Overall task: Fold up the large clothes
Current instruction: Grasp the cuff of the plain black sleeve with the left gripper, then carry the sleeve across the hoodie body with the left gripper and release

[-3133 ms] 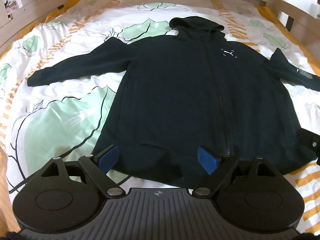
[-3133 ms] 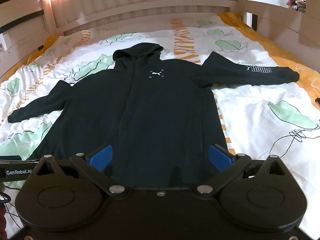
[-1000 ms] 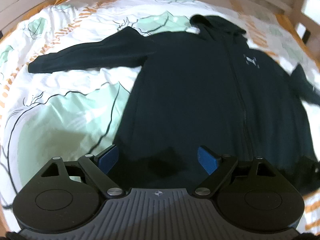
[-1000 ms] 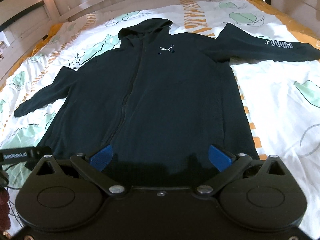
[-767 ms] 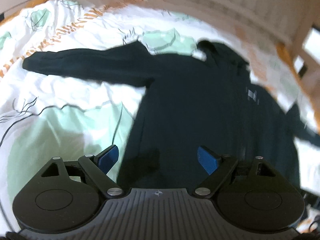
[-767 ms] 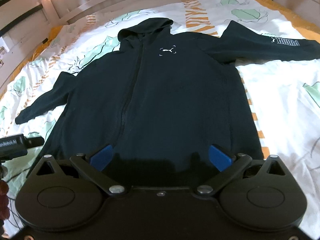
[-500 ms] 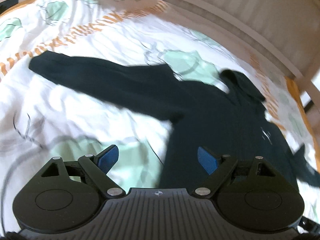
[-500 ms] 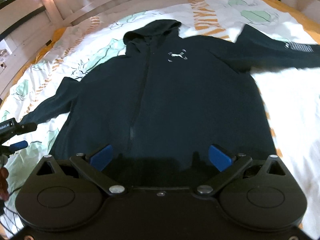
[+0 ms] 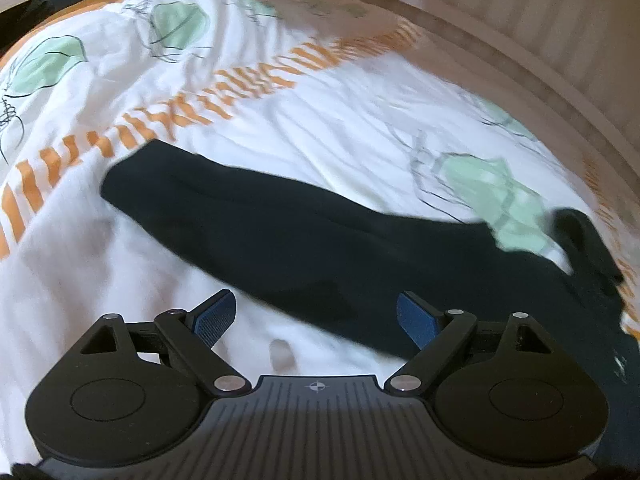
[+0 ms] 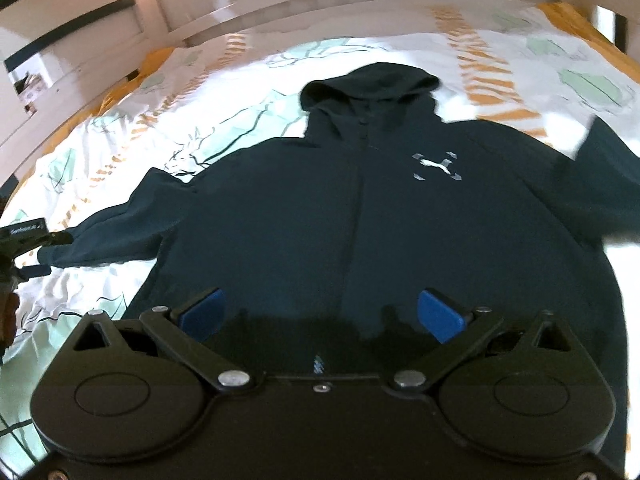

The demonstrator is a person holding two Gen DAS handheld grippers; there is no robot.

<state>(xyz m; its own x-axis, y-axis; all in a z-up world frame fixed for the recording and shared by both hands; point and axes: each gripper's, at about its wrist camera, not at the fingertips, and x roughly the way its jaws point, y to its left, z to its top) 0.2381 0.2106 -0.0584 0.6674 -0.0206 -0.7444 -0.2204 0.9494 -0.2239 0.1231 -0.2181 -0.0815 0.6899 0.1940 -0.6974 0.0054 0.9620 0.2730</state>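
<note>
1. In the left wrist view we see one long sleeve of the black hooded zip-up sweatshirt [image 9: 304,248] stretched flat across the white bedsheet with green leaf prints and orange stripes [image 9: 320,120], its cuff end toward the left and the body of the garment running off to the right. The picture is blurred, so we cannot make out finer fabric detail.
2. In the same view our left gripper [image 9: 316,314] hovers over the sleeve with its blue-padded fingers [image 9: 214,316] spread wide apart, holding nothing; the right pad sits over the dark cloth, the left over bare sheet.
3. In the right wrist view we see the sweatshirt [image 10: 360,208] lying front-up and spread flat on the sheet [image 10: 120,152], hood at the far end, zip closed down the middle, a small white logo [image 10: 436,166] on the chest, both sleeves out sideways.
4. Our right gripper [image 10: 320,314] hangs above the lower body of the garment, fingers wide apart and empty.
5. The pale wooden slatted bed frame [image 10: 360,4] borders the sheet.
</note>
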